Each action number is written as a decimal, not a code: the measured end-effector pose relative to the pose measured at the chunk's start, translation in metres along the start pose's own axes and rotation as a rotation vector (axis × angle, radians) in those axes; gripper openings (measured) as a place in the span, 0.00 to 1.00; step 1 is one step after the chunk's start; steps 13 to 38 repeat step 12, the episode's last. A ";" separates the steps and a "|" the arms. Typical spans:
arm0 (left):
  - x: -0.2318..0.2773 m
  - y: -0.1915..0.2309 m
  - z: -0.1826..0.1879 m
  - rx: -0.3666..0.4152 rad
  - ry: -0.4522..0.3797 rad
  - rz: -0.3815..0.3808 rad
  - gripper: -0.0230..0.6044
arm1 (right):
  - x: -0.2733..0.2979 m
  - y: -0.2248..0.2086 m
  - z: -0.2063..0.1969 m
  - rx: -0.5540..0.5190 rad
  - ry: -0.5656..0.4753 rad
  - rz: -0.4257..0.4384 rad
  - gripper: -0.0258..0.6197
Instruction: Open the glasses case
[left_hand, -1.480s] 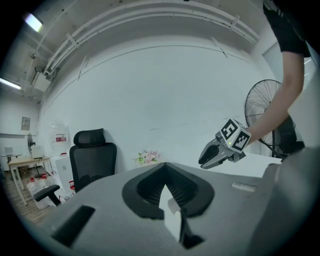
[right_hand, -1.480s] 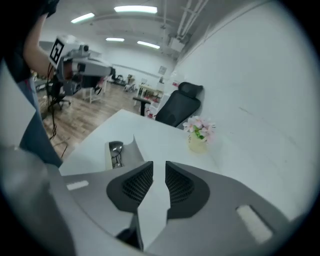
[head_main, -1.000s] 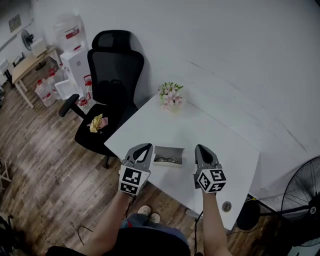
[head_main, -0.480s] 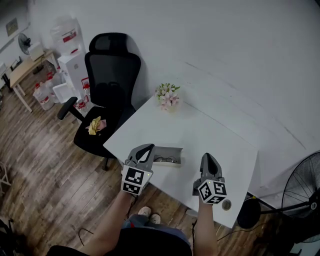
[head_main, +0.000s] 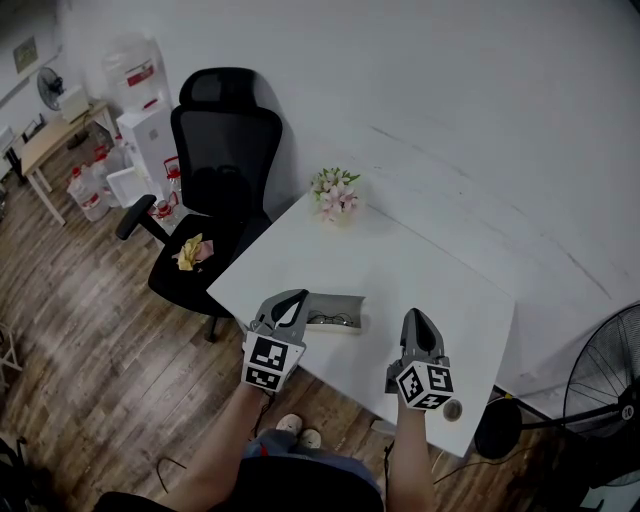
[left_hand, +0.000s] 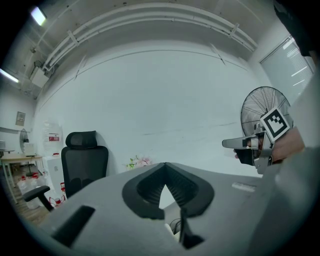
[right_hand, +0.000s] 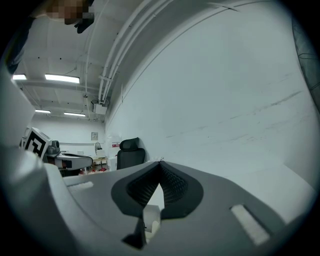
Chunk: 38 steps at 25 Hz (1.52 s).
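Observation:
A grey glasses case (head_main: 336, 313) lies open near the front edge of the white table (head_main: 410, 255), with glasses inside it. My left gripper (head_main: 296, 297) sits at the case's left end, its jaws closed tip to tip; whether it touches the case I cannot tell. In its own view the left gripper (left_hand: 165, 167) shows nothing pinched between its jaws. My right gripper (head_main: 416, 316) hovers to the right of the case, well apart from it, shut and empty. The right gripper view shows the right gripper (right_hand: 161, 162) with tips together, and the left gripper (right_hand: 70, 160) off to the side.
A small pot of flowers (head_main: 336, 193) stands at the table's far left corner. A black office chair (head_main: 215, 180) with a yellow object (head_main: 192, 250) on its seat is left of the table. A floor fan (head_main: 610, 390) stands at the right. The wall runs behind the table.
My right gripper has drawn away from the case, to the right and toward the table's near edge. The left gripper and the case have stayed put.

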<state>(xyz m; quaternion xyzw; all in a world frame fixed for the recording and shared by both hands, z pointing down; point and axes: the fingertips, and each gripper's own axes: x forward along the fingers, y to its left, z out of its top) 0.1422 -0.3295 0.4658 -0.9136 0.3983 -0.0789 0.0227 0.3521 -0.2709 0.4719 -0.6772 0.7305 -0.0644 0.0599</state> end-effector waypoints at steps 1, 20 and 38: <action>-0.001 0.000 0.000 0.001 0.000 0.001 0.05 | 0.000 0.000 0.000 0.001 0.000 0.000 0.05; -0.003 0.002 0.000 0.003 0.003 0.008 0.05 | -0.001 0.002 -0.001 0.008 0.002 0.001 0.05; -0.003 0.002 0.000 0.003 0.003 0.008 0.05 | -0.001 0.002 -0.001 0.008 0.002 0.001 0.05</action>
